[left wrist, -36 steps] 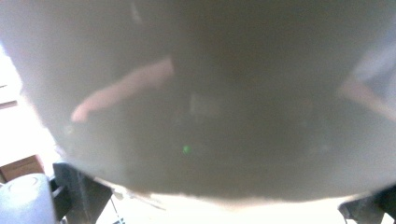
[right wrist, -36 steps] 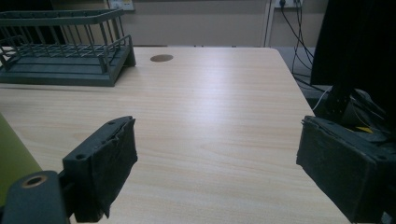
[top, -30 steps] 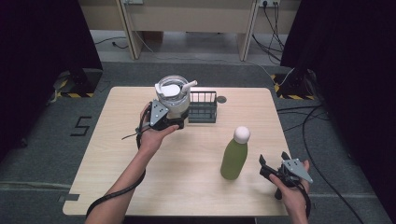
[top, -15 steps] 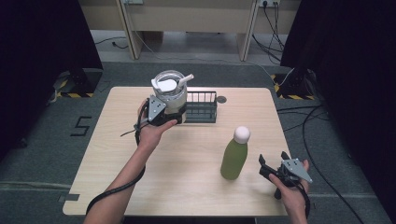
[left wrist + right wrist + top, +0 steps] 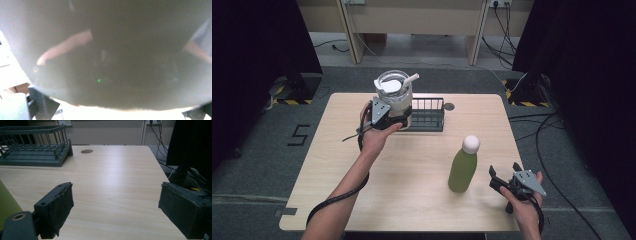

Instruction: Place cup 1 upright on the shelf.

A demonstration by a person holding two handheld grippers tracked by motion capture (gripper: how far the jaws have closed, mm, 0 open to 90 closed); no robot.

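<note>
Clear white-lidded jug (image 5: 393,95), dark grey rack (image 5: 427,115), green white-capped bottle (image 5: 463,166).

1. Left forearm comes in from the bottom of the high view and stretches far forward across the table, hand wrapped round the left gripper (image 5: 388,114), cable looping back along the arm.
2. That gripper's jaws are clamped tight, grey plate facing up.
3. Right hand (image 5: 524,202) sits low at the near right corner, wrist barely extended.
4. Right gripper (image 5: 116,208) has its jaws spread wide with nothing between them, pads (image 5: 61,207) level above the tabletop.
</note>
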